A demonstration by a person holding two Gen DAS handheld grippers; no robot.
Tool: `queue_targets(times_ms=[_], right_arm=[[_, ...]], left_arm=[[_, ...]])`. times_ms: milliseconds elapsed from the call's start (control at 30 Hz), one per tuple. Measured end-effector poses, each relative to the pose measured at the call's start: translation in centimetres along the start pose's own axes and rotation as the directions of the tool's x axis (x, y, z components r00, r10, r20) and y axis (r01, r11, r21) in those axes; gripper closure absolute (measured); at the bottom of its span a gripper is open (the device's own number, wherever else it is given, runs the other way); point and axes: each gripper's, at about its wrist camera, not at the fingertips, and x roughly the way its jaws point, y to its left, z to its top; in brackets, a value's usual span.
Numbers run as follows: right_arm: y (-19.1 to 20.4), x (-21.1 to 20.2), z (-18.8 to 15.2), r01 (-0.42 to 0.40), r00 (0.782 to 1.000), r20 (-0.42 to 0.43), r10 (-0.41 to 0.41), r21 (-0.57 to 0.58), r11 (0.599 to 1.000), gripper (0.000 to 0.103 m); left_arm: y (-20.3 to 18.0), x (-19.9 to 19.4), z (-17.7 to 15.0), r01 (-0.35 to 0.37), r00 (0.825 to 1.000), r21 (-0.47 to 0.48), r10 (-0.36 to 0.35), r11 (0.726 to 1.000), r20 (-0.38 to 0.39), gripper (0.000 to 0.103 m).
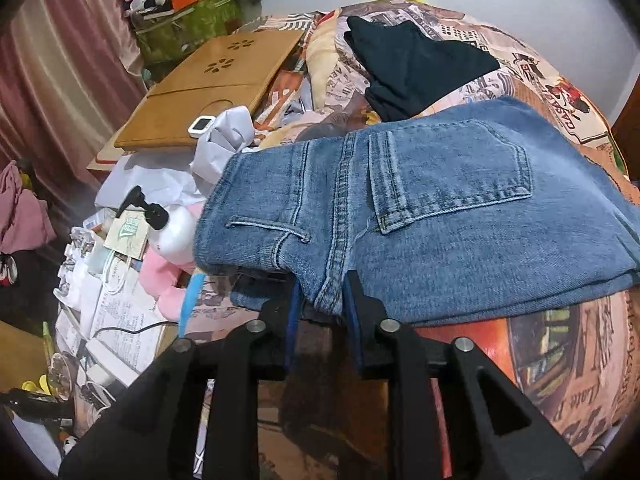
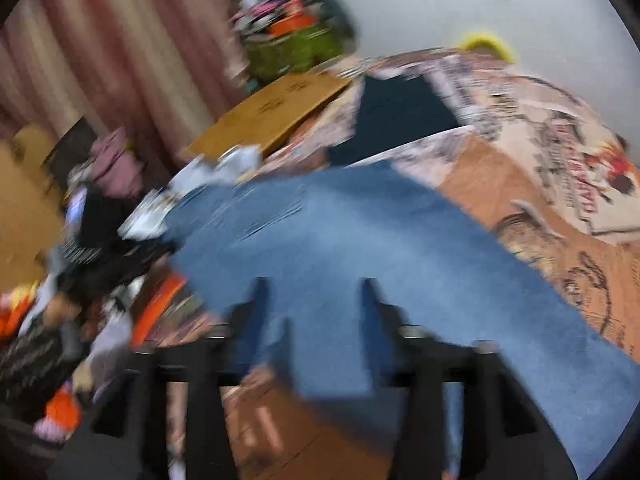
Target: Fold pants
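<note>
Blue jeans (image 1: 440, 208) lie folded on a printed bedspread (image 1: 560, 360), back pocket up. My left gripper (image 1: 323, 296) is at their near edge by the waistband seam. A fold of denim sits between its slightly parted fingers, and the pads do not visibly squeeze it. The right wrist view is motion-blurred. There the jeans (image 2: 340, 232) stretch across the bedspread (image 2: 520, 184), and my right gripper (image 2: 316, 296) hovers over the denim. Its fingers stand wide apart and grip nothing.
A dark folded garment (image 1: 416, 64) lies farther back on the bed. A wooden lap tray (image 1: 208, 84), a white pump bottle (image 1: 176, 228), papers and cables crowd the left side. Pink curtains (image 1: 60, 80) hang behind a green bag (image 1: 184, 28) full of things.
</note>
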Motion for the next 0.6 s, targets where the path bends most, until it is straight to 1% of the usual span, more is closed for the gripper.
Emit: queue_targets(times_ms=[33,67,100,133,167,200,233,267,300,367,467,533,567,600], right_arm=[[-0.9,0.5,0.1,0.03,1.0,0.002,-0.03,0.025,0.999,0.048],[-1.4,0.9,0.0,0.048,0.999,-0.006,-0.048,0.043,0.998,0.048],[-2.7,1.8,-0.2,0.073,0.997,-0.038,-0.07,0.081,0.994,0.048],[-3.6,2.5,-0.4,0.084,0.995,-0.064,-0.078,0.11,0.99,0.048],[-4.3,2.9,-0.7,0.092,0.993,-0.081,-0.082,0.128,0.987,0.048],[-5.5,3.4,-1.5,0.115,0.989,-0.11,-0.098,0.155,0.981,0.048],[-6.3,3.7,-2.2,0.136,0.985,-0.131,-0.115,0.166,0.977,0.047],[-6.9,3.5,-2.5,0.138,0.985,-0.131,-0.116,0.175,0.975,0.045],[-7.9,2.6,-3.4,0.131,0.988,-0.11,-0.11,0.201,0.971,0.041],[-9.3,1.1,-4.5,0.146,0.986,-0.115,-0.122,0.233,0.962,0.041],[-11.5,-1.1,-7.0,0.153,0.984,-0.136,-0.118,0.286,0.946,0.041],[-12.7,-2.7,-8.9,0.194,0.975,-0.166,-0.15,0.296,0.935,0.041],[-12.9,-3.3,-9.6,0.21,0.972,-0.171,-0.164,0.298,0.931,0.041],[-13.5,-4.3,-10.4,0.235,0.967,-0.172,-0.19,0.305,0.923,0.041]], left_arm=[[0.1,-0.4,0.0,-0.009,1.0,0.007,0.009,1.0,0.001,0.07],[0.2,-0.9,0.0,-0.017,1.0,0.015,0.017,1.0,0.007,0.063],[0.3,-1.5,0.0,-0.026,0.999,0.023,0.025,0.999,0.02,0.054],[0.4,-2.0,0.1,-0.034,0.999,0.028,0.033,0.999,0.032,0.049],[0.5,-2.5,0.4,-0.041,0.998,0.03,0.04,0.999,0.045,0.04],[0.5,-2.9,0.6,-0.042,0.998,0.031,0.04,0.999,0.056,0.035],[0.5,-3.2,1.0,-0.039,0.997,0.031,0.036,0.999,0.066,0.034],[0.4,-3.5,1.4,-0.035,0.997,0.029,0.033,0.999,0.071,0.031],[0.3,-3.7,2.0,-0.033,0.997,0.025,0.031,0.999,0.077,0.025],[-0.3,-4.0,3.3,-0.032,0.995,0.021,0.03,0.999,0.093,0.019],[-2.1,-3.8,5.0,-0.021,0.994,0.039,0.017,0.999,0.107,0.015],[-3.6,-3.4,5.8,0.009,0.995,0.063,-0.015,0.998,0.095,0.013],[-4.9,-2.8,6.4,0.043,0.996,0.084,-0.049,0.996,0.071,0.013],[-5.9,-2.2,6.7,0.062,0.997,0.095,-0.067,0.994,0.049,0.013]])
